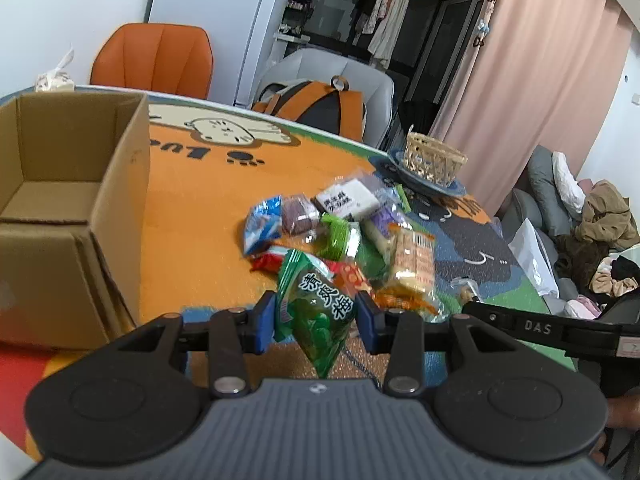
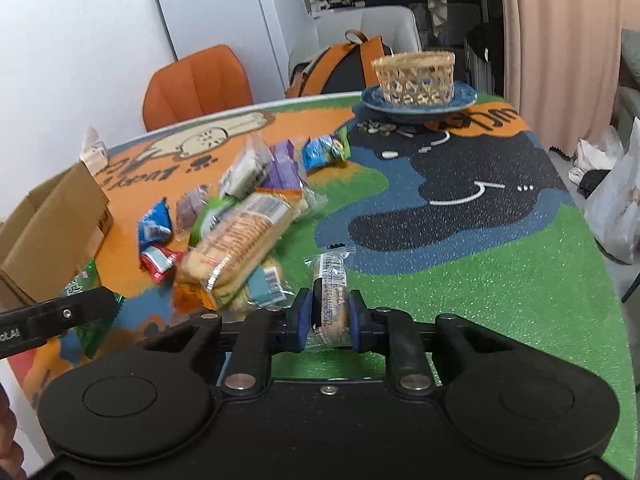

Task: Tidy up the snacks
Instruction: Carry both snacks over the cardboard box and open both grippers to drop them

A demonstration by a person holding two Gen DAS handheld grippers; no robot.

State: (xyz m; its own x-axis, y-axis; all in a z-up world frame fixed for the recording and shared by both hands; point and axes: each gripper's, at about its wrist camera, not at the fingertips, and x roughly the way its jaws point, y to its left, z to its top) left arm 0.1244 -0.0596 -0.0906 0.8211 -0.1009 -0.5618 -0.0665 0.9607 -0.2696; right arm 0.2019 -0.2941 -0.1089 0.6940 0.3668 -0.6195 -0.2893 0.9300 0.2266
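While both tongs carry a packet, the step in hand is the transfer to the box.
Left tongs: clamped on a green plum-candy bag, which hangs between the pads, tip down.
Right tongs: clamped on a clear-wrapped biscuit packet, which stands on edge between the pads.
Cardboard box: open and empty, ahead and left of the left tongs.
Snack pile: just beyond the left pads; left of the right pads.
Doing it well: likely keep both grips firm, clear the box wall, then release low inside.
Left view only: the box interior.
Right view only: the biscuit grip, and the wicker basket upright on its blue plate.
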